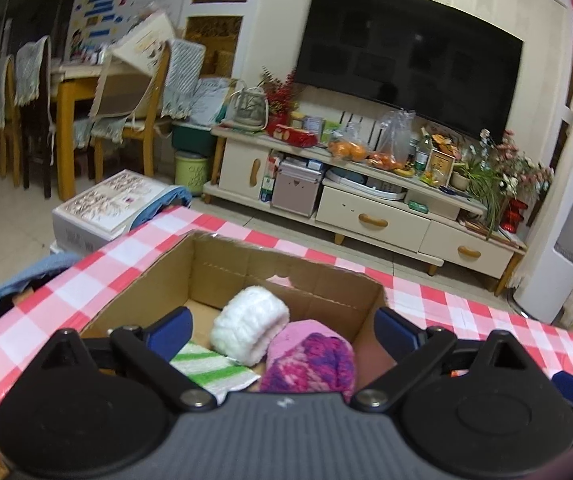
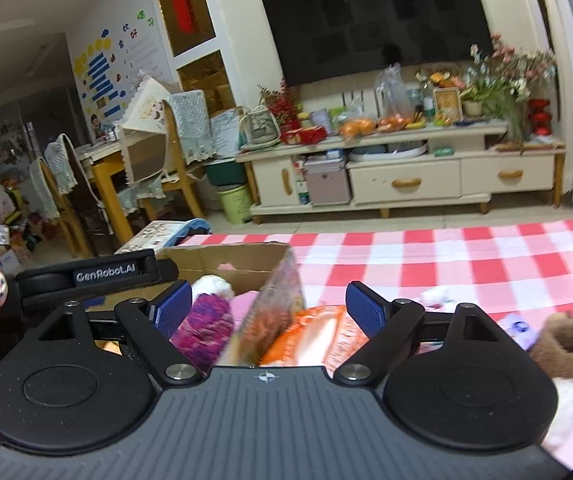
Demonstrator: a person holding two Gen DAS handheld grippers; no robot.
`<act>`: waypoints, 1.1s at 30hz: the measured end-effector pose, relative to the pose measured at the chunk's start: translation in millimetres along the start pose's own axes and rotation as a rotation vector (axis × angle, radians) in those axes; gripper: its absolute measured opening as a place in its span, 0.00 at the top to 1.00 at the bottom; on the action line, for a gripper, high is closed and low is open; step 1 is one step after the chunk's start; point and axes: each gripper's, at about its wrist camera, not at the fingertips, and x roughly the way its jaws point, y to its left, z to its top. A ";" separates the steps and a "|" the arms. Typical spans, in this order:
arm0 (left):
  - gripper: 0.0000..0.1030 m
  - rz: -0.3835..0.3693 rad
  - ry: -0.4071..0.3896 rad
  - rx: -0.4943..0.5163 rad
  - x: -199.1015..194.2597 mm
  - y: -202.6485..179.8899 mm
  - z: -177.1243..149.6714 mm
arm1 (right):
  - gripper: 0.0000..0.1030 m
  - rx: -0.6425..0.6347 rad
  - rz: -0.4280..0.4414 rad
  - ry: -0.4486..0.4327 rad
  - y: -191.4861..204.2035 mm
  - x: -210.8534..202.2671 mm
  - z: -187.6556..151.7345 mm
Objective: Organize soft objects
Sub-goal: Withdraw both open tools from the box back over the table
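Note:
A cardboard box (image 1: 286, 268) stands on the red-and-white checked table. In it lie a white fluffy roll (image 1: 248, 330), a pink-and-purple knitted piece (image 1: 310, 360) and a green-striped cloth (image 1: 210, 368). My left gripper (image 1: 282, 330) is open above the box, holding nothing. My right gripper (image 2: 268, 310) is open beside the box (image 2: 226, 260). An orange-and-white soft item (image 2: 314, 340) lies between its fingers, outside the box wall. The knitted piece (image 2: 204, 326) and white roll (image 2: 212, 284) also show there. The left gripper's body (image 2: 86, 276) is at the left.
A brown fluffy piece (image 2: 564, 344), a white fluffy one (image 2: 566, 412) and a small white item (image 2: 438, 294) lie on the cloth (image 2: 466, 256) to the right. Beyond the table stand a TV cabinet (image 1: 366, 216), chairs (image 1: 134, 112) and a white box (image 1: 102, 208).

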 end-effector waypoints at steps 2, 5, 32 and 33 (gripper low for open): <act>0.06 -0.004 -0.004 0.016 -1.0 -5.9 -0.6 | 0.00 -0.009 -0.013 -0.010 -3.4 -5.2 -1.2; 0.06 -0.014 -0.008 0.038 -3.0 -13.7 -2.3 | 0.00 -0.019 -0.034 -0.025 -9.5 -11.5 -2.2; 0.02 -0.068 0.010 0.229 -4.0 -92.4 -29.5 | 0.00 0.058 -0.185 -0.057 -84.2 -61.3 -37.7; 0.02 -0.071 0.011 0.235 -3.8 -94.9 -30.9 | 0.00 0.063 -0.190 -0.057 -88.0 -62.7 -38.4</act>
